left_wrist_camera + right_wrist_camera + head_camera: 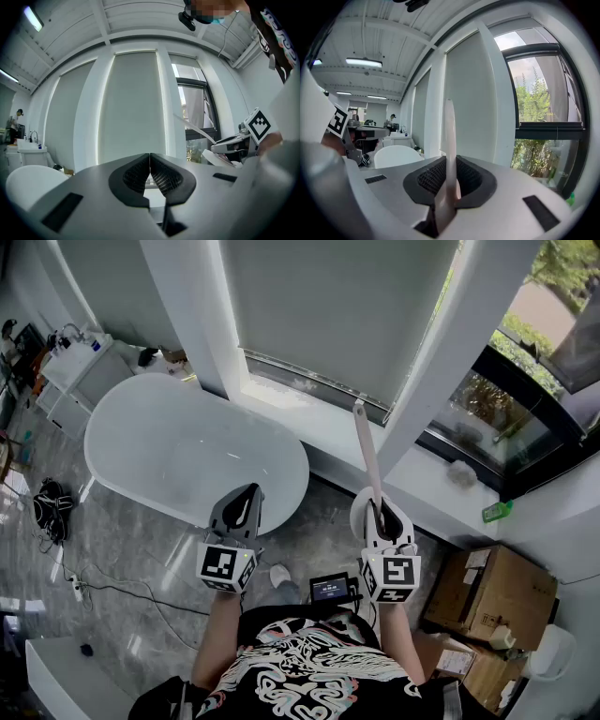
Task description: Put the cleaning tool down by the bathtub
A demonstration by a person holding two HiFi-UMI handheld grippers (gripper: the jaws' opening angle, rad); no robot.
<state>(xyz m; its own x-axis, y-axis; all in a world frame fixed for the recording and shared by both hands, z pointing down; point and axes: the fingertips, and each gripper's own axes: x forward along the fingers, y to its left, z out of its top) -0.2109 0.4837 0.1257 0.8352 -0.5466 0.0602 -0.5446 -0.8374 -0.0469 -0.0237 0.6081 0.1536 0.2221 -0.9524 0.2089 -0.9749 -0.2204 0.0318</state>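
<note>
Can't see much of the cleaning tool [367, 454]. What shows is a long, thin, pale stick. Its near end is buried inside the right gripper [380, 514], so I can't tell what kind of head it has. In the right gripper view the jaws are pinching that stick [449, 140] between their black ribbed pads [471, 180], and it runs straight up out of them. In the head view it's up in the air, angled towards the white window ledge [323, 418], off to the right of the bathtub [183, 451] and not touching it.

The left gripper [247, 493] hangs over the tub's near right rim. Its jaws are pressed together pad to pad in its own view [150, 165].

The tub is a smooth, glossy white oval, and its inside just shows plain white. The floor [141, 540] is grey stone-look tile with a tangle of black cables [52, 500] on the left. A grey roller blind [328, 306] covers the window. The cardboard boxes [487, 594] on the right are shut, with small bits on top that are too tiny to make out. Same goes for the clutter on the white unit [75, 352] at the far left.
</note>
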